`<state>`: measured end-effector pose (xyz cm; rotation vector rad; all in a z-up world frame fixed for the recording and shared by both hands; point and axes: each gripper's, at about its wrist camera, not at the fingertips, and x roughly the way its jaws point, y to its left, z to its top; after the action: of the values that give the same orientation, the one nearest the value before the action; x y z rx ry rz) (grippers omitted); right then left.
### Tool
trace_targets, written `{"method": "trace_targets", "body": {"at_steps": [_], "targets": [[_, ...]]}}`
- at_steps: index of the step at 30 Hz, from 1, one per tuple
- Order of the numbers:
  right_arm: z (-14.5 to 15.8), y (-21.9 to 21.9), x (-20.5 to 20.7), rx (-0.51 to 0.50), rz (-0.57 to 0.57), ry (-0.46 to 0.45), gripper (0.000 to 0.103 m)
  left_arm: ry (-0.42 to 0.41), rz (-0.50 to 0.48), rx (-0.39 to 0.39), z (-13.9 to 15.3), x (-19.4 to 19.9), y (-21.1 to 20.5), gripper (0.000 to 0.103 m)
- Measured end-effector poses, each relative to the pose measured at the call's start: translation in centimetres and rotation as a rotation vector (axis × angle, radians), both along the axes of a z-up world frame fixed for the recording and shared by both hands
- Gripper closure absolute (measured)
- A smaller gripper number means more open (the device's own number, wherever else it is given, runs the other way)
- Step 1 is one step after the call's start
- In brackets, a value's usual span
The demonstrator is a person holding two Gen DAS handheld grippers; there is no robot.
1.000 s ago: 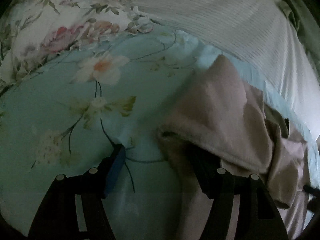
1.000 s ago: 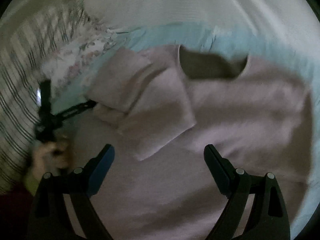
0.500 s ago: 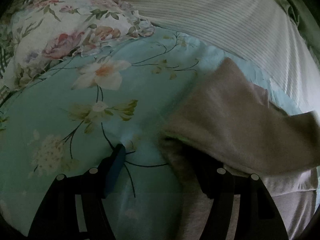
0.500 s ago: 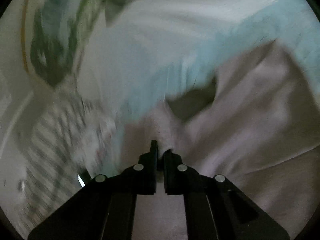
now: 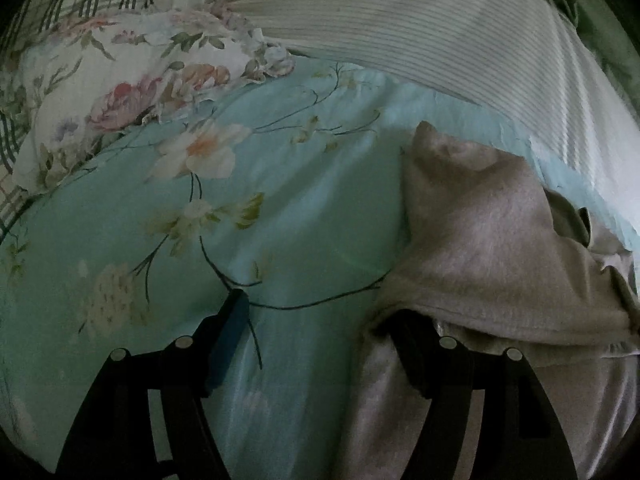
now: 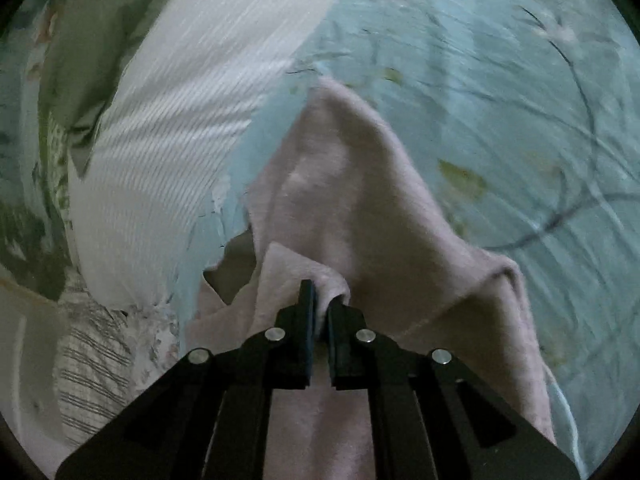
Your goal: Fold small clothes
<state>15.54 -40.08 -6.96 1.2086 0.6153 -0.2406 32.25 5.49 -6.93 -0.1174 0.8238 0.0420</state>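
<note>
Mauve top is mid-fold: our right gripper pinches it, left gripper spread; next we lay it flat.

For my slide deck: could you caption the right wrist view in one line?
Right gripper shut on a fold of the pale pink garment, lifting it above the floral teal bedsheet.
</note>
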Motion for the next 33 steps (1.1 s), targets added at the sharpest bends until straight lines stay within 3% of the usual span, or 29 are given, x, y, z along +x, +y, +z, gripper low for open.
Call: {"method": "trace_targets", "body": {"at_steps": [3, 7, 15, 16, 18, 19, 21, 23, 25, 28, 29, 33], "targets": [[0.0, -0.4, -1.0, 0.016, -0.018, -0.038, 0.096, 0.003, -0.003, -0.001, 0.0, -0.2, -0.1, 0.03], [0.5, -1.3, -1.7, 0.083, -0.033, -0.171, 0.094, -0.003, -0.002, -0.004, 0.0, -0.3, -0.1, 0.03], [-0.8, -2.4, -3.4, 0.235, -0.12, -0.179, 0.092, -0.005, -0.001, 0.005, 0.0, -0.7, -0.3, 0.028], [-0.9, -2.7, -3.9, 0.253, -0.13, -0.2, 0.089, -0.003, 0.001, 0.005, 0.0, -0.7, -0.3, 0.028], [-0.7, -2.9, -4.7, 0.242, -0.19, -0.208, 0.065, 0.005, 0.012, 0.008, -0.1, -0.5, -0.2, 0.028], [-0.4, -3.5, -5.8, 0.222, -0.248, -0.208, 0.047, 0.009, 0.018, 0.005, -0.2, -0.5, -0.1, 0.028], [0.8, -4.2, -6.7, 0.152, -0.283, -0.204, 0.044, 0.013, 0.018, -0.008, -0.2, -0.4, 0.1, 0.028], [3.2, -4.2, -6.4, 0.021, -0.24, -0.146, 0.044, 0.01, 0.019, -0.006, -0.2, -0.5, 0.0, 0.028], [5.5, -2.9, -5.0, -0.081, -0.142, -0.164, 0.044, 0.012, 0.025, -0.006, -0.2, -0.7, 0.0, 0.028], [8.7, 1.6, 0.1, -0.247, 0.131, -0.159, 0.044, 0.013, 0.031, -0.019, -0.2, -1.0, 0.3, 0.028], [9.2, 3.9, 3.1, -0.273, 0.271, -0.163, 0.044, 0.013, 0.034, -0.023, -0.2, -1.1, 0.3, 0.028], [8.8, 11.0, 12.0, -0.298, 0.608, -0.136, 0.043, 0.012, 0.039, -0.026, -0.2, -1.3, 0.4, 0.028]]}}
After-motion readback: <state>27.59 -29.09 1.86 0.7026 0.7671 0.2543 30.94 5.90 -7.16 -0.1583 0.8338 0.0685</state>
